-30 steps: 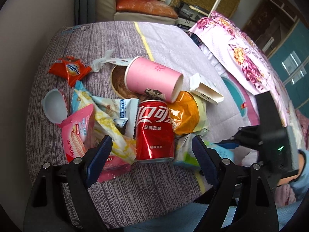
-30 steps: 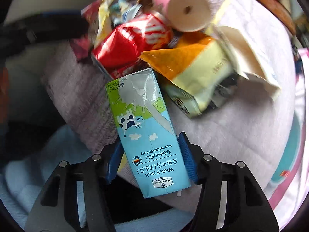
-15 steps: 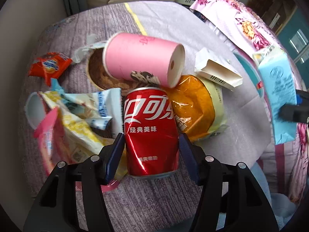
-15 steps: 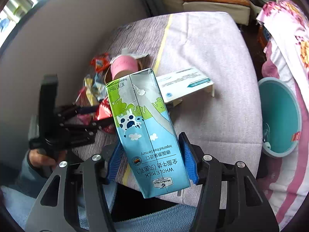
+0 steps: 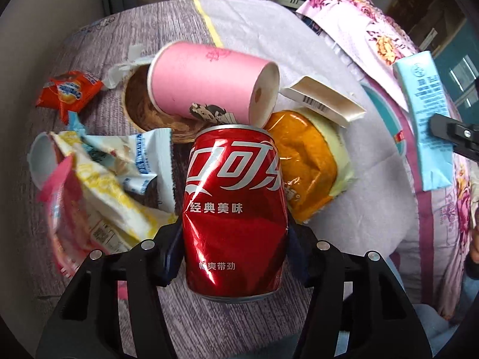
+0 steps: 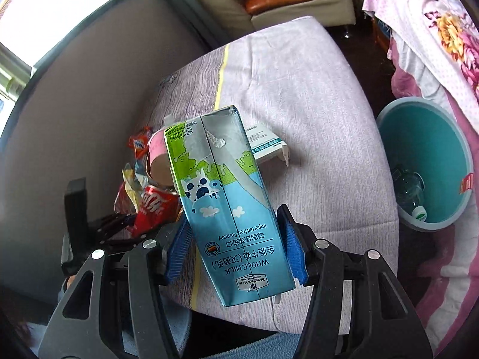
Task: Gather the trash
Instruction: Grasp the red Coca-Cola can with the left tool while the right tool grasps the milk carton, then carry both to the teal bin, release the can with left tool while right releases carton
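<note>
A low table under a grey-purple striped cloth [image 5: 245, 45] stands beside a flowered pink bedspread [image 6: 431, 30], with a teal plastic bucket [image 6: 431, 161] on the floor off its right edge. Near the table's front edge, the left gripper [image 5: 235, 239] is closing its jaws on a dented red cola can [image 5: 235, 209], which lies among crumpled snack wrappers [image 5: 98, 185] and a tipped pink paper cup [image 5: 209, 83]. The right gripper [image 6: 236, 239] clamps a blue-and-green milk carton [image 6: 221, 203], lifted above the table's front right part.

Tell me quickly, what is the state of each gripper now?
Left gripper: jaws closing on the red cola can, pads at its sides.
Right gripper: shut on the whole milk carton.
</note>
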